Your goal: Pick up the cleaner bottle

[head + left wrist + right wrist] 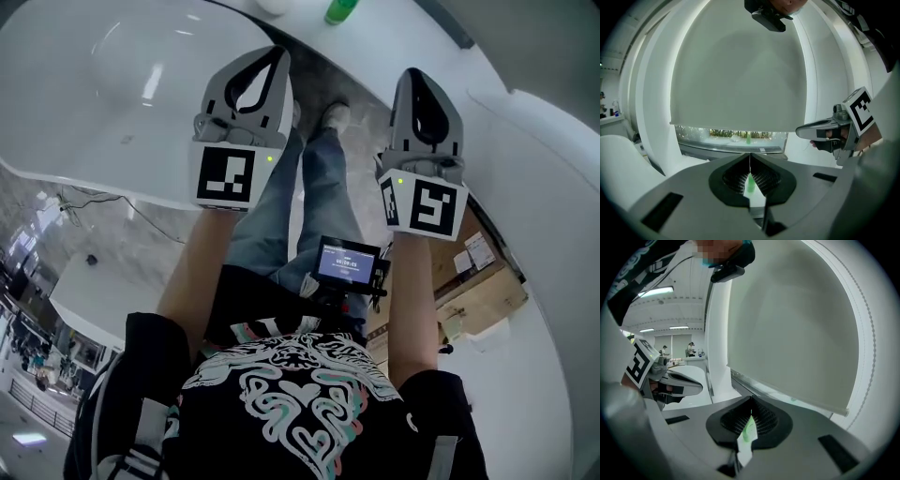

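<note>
The green cleaner bottle (341, 9) stands on the curved white table (112, 103) at the top edge of the head view, only its lower part in frame. My left gripper (278, 54) and right gripper (415, 77) are held side by side in front of the person, both short of the bottle. Each is shut with nothing in it. In the left gripper view the jaws (750, 157) meet in a thin line, and the bottle (750, 183) shows green through the slot behind them. The right gripper view shows the same green patch (749, 430) behind its shut jaws (751, 401).
A white round object (272, 5) sits on the table left of the bottle. A large roller blind (740, 70) hangs over a window ahead. Cardboard boxes (483, 281) lie on the floor to the right. The person's legs and shoes (333, 117) are below the grippers.
</note>
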The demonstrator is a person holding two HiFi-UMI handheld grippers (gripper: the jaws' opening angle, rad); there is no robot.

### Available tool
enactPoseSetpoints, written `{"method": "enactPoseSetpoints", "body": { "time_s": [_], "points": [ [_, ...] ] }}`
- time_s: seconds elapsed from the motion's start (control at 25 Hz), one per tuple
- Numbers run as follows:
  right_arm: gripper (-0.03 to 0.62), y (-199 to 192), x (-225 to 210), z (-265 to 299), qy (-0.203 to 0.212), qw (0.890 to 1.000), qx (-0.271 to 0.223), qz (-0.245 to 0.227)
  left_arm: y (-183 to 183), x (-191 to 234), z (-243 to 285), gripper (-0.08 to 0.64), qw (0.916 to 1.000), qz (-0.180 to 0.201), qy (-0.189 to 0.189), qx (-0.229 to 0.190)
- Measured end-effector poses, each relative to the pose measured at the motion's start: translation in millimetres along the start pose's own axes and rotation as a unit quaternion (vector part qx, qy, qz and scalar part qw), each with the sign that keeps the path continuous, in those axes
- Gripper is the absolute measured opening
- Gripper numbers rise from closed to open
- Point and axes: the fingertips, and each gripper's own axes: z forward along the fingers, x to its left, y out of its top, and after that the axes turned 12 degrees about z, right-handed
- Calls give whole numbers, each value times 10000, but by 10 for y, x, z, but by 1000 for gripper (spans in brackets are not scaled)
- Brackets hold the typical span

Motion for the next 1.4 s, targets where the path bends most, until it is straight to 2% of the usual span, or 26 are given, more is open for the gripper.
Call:
{"method": "enactPoseSetpoints", "body": {
  "time_s": [0.12, 0.32, 0.52, 0.84, 1.2, 1.4],
  "points": [
    [26, -103, 5, 59, 71, 10000, 14, -28, -84, -48, 19, 18, 10000, -9, -11, -61],
    [26, -297, -80, 81, 48, 9999, 84, -70, -322, -247, 22, 18, 9996, 122, -214, 154],
    [26, -461, -186, 114, -11, 9999, 109, -24, -516, -324, 122, 18, 9995, 28, -207, 250],
    [26, -734, -330, 273, -104, 9997, 170, 102, -729, -374, 452, 18, 9976, 470, -359, 362],
    [26, -1012, -381, 538, -65, 9987, 381, 335, -928, -332, 813, 18, 9989, 129, -315, 320],
    [26, -1090, -420, 632, -152, 9982, 452, 372, -1048, -325, 1033, 18, 9984, 107, -197, 525]
  ]
}}
